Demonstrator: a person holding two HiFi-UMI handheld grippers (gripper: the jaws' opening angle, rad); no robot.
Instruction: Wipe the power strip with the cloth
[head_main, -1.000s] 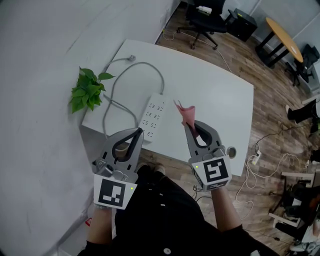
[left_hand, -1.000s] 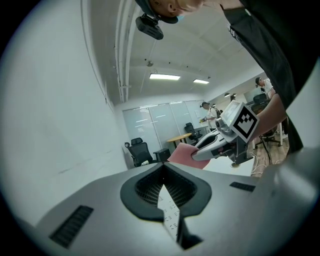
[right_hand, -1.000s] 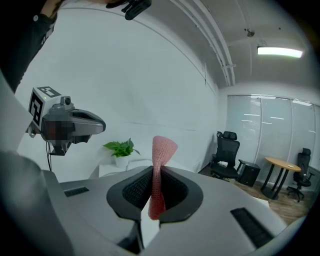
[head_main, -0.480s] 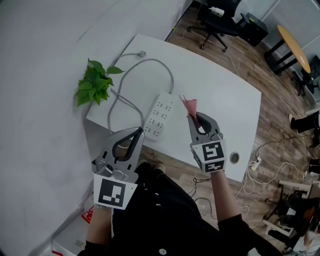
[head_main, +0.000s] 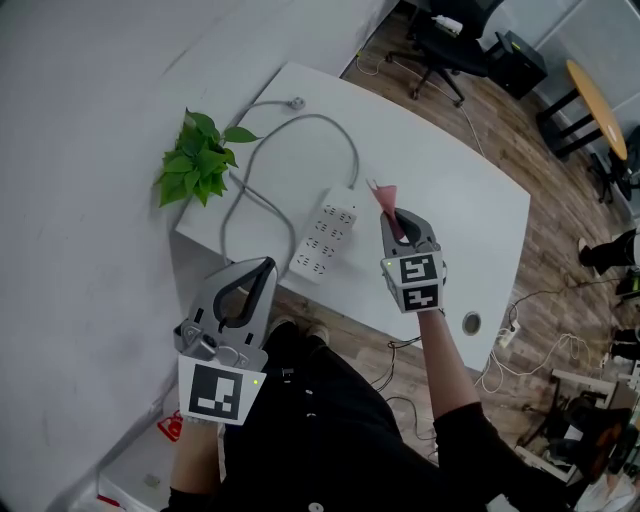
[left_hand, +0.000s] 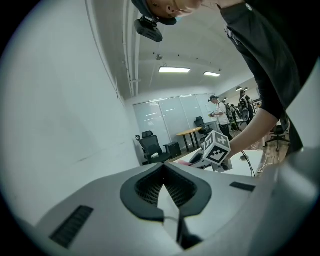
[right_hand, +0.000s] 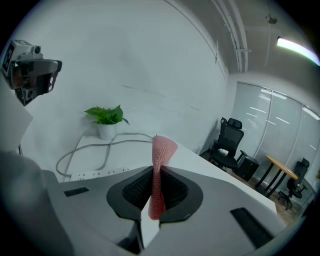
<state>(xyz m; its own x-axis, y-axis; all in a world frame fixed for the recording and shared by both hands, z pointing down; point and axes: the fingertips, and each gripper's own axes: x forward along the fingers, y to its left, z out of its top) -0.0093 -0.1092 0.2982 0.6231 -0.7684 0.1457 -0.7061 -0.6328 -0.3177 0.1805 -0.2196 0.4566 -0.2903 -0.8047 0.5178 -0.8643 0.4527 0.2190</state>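
Observation:
The white power strip (head_main: 325, 233) lies on the white table (head_main: 450, 200), its grey cable (head_main: 300, 125) looping back to a plug near the wall. My right gripper (head_main: 388, 219) is shut on the pink cloth (head_main: 384, 196), held above the table just right of the strip. In the right gripper view the cloth (right_hand: 160, 165) stands up between the closed jaws, with the strip (right_hand: 100, 174) low on the left. My left gripper (head_main: 265, 268) is shut and empty, off the table's near edge; its own view shows closed jaws (left_hand: 163, 170) pointing at the room.
A small potted plant (head_main: 197, 158) stands at the table's left corner by the wall. A round cable hole (head_main: 471, 323) sits in the table's near right edge. Office chairs (head_main: 445, 40) and cables on the wooden floor (head_main: 520, 340) lie beyond the table.
My right gripper has moved forward with the cloth, farther over the table beside the strip. The left gripper has stayed back near my body, still shut.

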